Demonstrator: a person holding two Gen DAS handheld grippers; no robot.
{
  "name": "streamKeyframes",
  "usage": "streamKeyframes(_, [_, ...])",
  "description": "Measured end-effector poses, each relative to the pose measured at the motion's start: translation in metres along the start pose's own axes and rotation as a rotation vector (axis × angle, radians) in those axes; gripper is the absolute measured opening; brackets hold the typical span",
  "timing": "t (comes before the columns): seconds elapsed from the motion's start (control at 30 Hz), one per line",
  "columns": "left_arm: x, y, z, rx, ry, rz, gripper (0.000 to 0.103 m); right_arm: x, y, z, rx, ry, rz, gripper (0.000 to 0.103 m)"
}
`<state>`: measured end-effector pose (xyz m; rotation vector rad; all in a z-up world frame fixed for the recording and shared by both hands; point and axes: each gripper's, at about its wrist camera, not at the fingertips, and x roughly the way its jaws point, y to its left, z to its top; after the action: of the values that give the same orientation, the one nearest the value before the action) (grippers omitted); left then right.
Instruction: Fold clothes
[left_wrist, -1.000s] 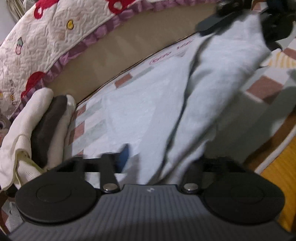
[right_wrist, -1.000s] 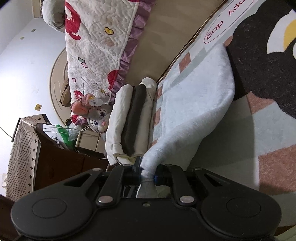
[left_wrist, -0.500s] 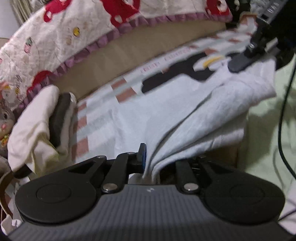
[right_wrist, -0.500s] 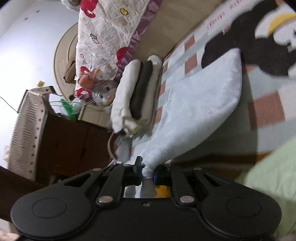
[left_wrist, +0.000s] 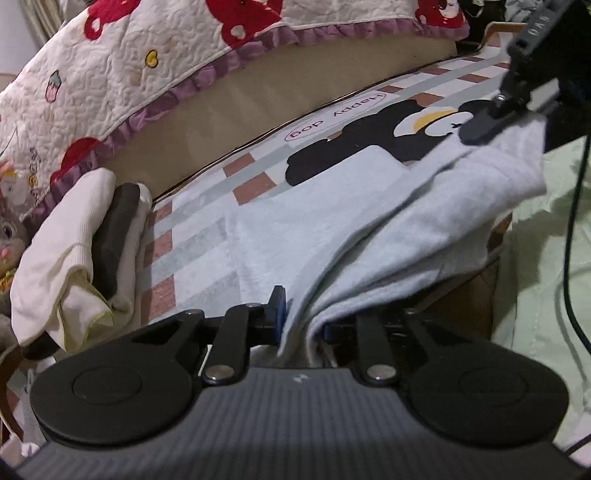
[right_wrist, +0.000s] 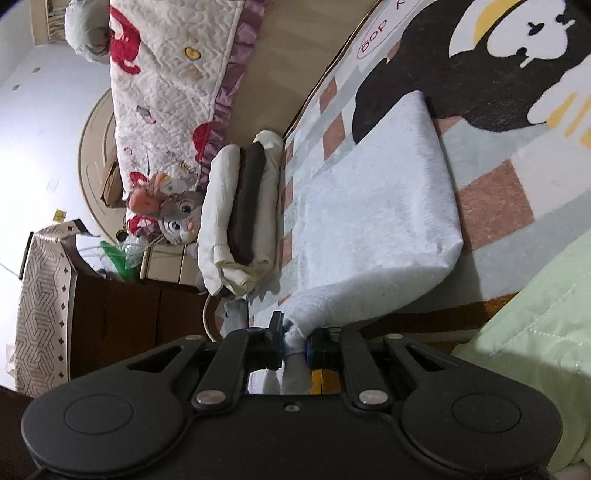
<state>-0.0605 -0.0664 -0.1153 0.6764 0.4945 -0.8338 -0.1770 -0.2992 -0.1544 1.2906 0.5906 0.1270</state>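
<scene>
Right now both grippers are pinching one edge of the pale blue garment (left_wrist: 332, 229), which is lying half lifted on the cartoon rug (left_wrist: 369, 122); the left gripper (left_wrist: 301, 317) is easing open slightly around it, while the right gripper (right_wrist: 295, 341) is clamping tight. Keeping that edge taut and level should land a clean fold.

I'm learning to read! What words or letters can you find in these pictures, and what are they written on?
"Happy dog": upside down, in a pink oval on the cartoon rug; the right wrist view shows only "dog".
"HVO", perhaps: white letters, too blurred to be sure, on the right gripper in the left wrist view.
Dark lettering on the quilt: too blurred to read.
The light blue garment: no writing shows.
</scene>
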Motion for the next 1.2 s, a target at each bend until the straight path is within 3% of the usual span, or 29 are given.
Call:
streamKeyframes(0.1, [0.001, 0.014, 0.012, 0.010, -0.018, -0.047, 0.018, -0.002, 0.006, 0.013, 0.020, -0.012, 0.009, 0.014])
streamKeyframes(0.3, [0.045, 0.065, 0.036, -0.019, 0.011, -0.300, 0.019, 0.017, 0.013, 0.065, 0.020, 0.028, -0.137, 0.014])
streamKeyframes(0.43, [0.081, 0.081, 0.049, 0.045, -0.004, -0.326, 0.019, 0.041, -0.011, 0.105, 0.165, 0.057, -0.169, 0.014])
streamKeyframes(0.57, [0.127, 0.098, 0.050, -0.112, 0.030, -0.347, 0.023, 0.059, -0.040, 0.131, 0.278, 0.016, -0.171, 0.015])
streamKeyframes(0.7, [0.162, 0.100, 0.024, -0.281, 0.066, -0.363, 0.024, 0.065, -0.078, 0.133, 0.319, -0.032, -0.240, 0.015])
streamKeyframes(0.83, [0.160, 0.107, 0.021, -0.334, 0.044, -0.397, 0.022, 0.058, -0.103, 0.132, 0.423, -0.055, -0.150, 0.014])
streamKeyframes(0.9, [0.158, 0.110, 0.024, -0.326, 0.022, -0.425, 0.021, 0.055, -0.094, 0.133, 0.368, -0.077, -0.174, 0.018])
streamKeyframes(0.93, [0.161, 0.112, 0.023, -0.338, 0.026, -0.437, 0.020, 0.049, -0.080, 0.132, 0.281, -0.097, -0.210, 0.020])
streamKeyframes(1.0, [0.172, 0.117, 0.021, -0.393, 0.053, -0.467, 0.020, 0.038, -0.042, 0.126, 0.040, -0.131, -0.306, 0.036])
streamKeyframes(1.03, [0.178, 0.121, 0.021, -0.425, 0.067, -0.484, 0.020, 0.034, -0.021, 0.122, -0.104, -0.136, -0.366, 0.051])
streamKeyframes(1.07, [0.184, 0.124, 0.020, -0.457, 0.082, -0.500, 0.020, 0.030, -0.003, 0.115, -0.247, -0.143, -0.421, 0.059])
streamKeyframes(1.13, [0.200, 0.133, 0.018, -0.548, 0.118, -0.565, 0.020, 0.029, 0.017, 0.098, -0.452, -0.135, -0.473, 0.060])
streamKeyframes(1.2, [0.214, 0.141, 0.014, -0.623, 0.146, -0.624, 0.020, 0.042, 0.022, 0.090, -0.557, -0.108, -0.490, 0.060])
